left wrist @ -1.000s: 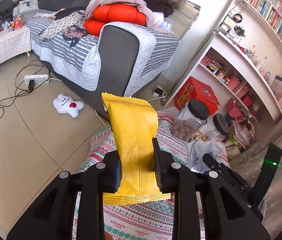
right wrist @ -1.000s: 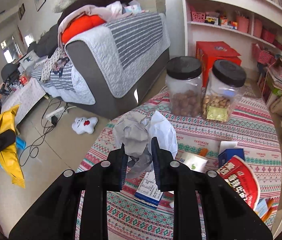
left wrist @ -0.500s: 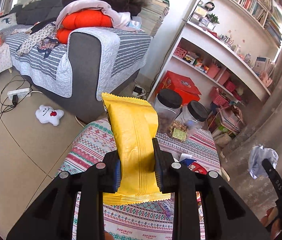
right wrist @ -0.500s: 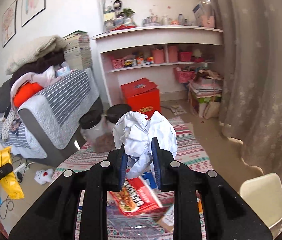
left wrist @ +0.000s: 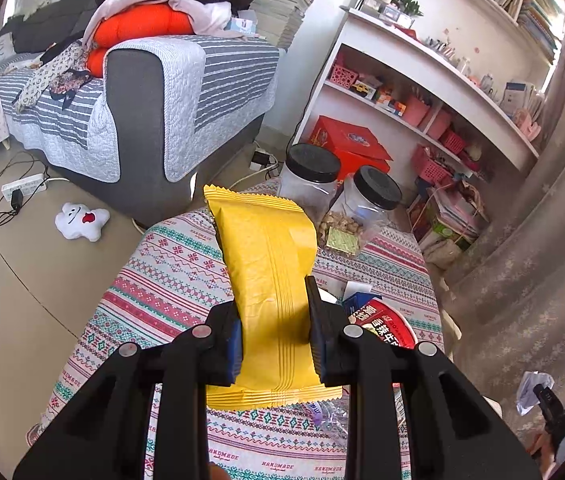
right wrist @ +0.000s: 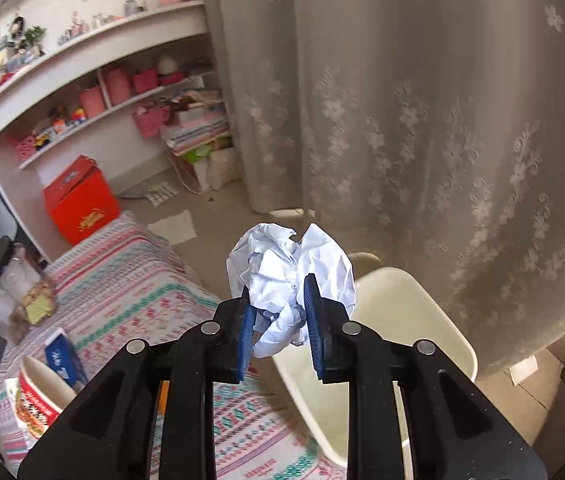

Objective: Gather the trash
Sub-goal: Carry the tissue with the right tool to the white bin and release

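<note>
Your right gripper is opening around the paper ball, probably to drop it in the bin, while your left gripper squeezes the yellow wrapper for later.

Left gripper clamps a yellow snack packet upright between its blue pads, above a table with a patterned cloth. Two clear jars with black lids stand at the table's far edge, just beside each other. A red-rimmed noodle cup sits right of the packet, a blue box touching it. Grey sofa with striped cover behind, white plush toy on floor. Right gripper at lower right edge with crumpled white paper.
</note>
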Available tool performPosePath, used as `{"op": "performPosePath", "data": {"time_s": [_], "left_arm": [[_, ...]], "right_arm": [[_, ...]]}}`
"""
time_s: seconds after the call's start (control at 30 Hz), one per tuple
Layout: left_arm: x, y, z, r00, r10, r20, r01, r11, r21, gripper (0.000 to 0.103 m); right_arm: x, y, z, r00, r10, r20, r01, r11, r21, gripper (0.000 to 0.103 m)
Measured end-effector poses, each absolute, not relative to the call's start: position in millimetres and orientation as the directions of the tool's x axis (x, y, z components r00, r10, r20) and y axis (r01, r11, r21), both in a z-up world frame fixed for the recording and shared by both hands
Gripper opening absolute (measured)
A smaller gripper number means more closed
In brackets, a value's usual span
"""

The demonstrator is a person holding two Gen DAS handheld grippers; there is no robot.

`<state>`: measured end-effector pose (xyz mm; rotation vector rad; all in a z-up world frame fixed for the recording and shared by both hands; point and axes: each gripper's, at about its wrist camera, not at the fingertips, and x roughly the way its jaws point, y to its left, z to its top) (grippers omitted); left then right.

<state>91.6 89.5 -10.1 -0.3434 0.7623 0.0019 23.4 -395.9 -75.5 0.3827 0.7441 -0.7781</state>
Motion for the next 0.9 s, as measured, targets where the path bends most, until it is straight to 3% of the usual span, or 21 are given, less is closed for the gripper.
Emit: {"op": "performPosePath", "data": {"time_s": [0.07, 0.1, 0.17, 0.37, 0.43, 0.53, 0.57, 0.6, 0.7, 0.9], "left_arm": [[94.1, 79.8, -14.1, 0.718, -0.128, -0.684, -0.112, 0.949, -0.295, 0.027], [95.2, 75.0, -15.5, 0.714, -0.13, -0.688, -0.106, 0.951, -0.29, 0.027], [95.9, 67.6, -19.3, 0.707, -0.135, -0.694, -0.093, 0.955, -0.281, 0.027], [100.3, 58.1, -27.9, 0.689, -0.136, -0.712, -0.087, 0.96, -0.267, 0.027], [100.9, 56.2, -28.7, 0.685, -0.136, -0.715, -0.084, 0.961, -0.263, 0.027], [101.4, 55.1, -29.5, 0.683, -0.136, -0.718, -0.08, 0.963, -0.258, 0.028], [101.1, 55.2, -29.6, 0.682, -0.136, -0.718, -0.08, 0.963, -0.259, 0.028], [101.0, 55.3, -29.5, 0.683, -0.137, -0.718, -0.08, 0.962, -0.26, 0.028], [100.1, 55.8, -27.4, 0.688, -0.142, -0.712, -0.079, 0.96, -0.267, 0.028], [95.0, 49.9, -20.2, 0.7, -0.175, -0.692, -0.039, 0.958, -0.282, 0.028]], "right_arm": [[19.0, -416.1, -99.1, 0.401, -0.485, -0.777, 0.79, 0.612, 0.025, 0.028], [20.4, -425.5, -110.7, 0.357, -0.475, -0.804, 0.804, 0.595, 0.006, 0.046], [22.2, -438.8, -132.3, 0.29, -0.464, -0.837, 0.814, 0.579, -0.039, 0.064], [44.6, -448.7, -188.8, 0.116, -0.478, -0.871, 0.752, 0.615, -0.237, 0.064], [49.9, -449.0, -205.3, 0.095, -0.446, -0.89, 0.724, 0.644, -0.246, 0.064], [58.1, -444.9, -225.2, 0.114, -0.32, -0.94, 0.661, 0.731, -0.169, 0.064], [60.8, -441.5, -230.6, 0.137, -0.232, -0.963, 0.63, 0.77, -0.096, 0.06], [60.9, -439.2, -232.0, 0.153, -0.174, -0.973, 0.618, 0.785, -0.043, 0.048], [61.1, -437.1, -232.3, 0.226, 0.064, -0.972, 0.564, 0.805, 0.184, 0.046], [53.7, -435.1, -193.2, 0.312, 0.03, -0.95, 0.559, 0.803, 0.209, 0.052]]}}
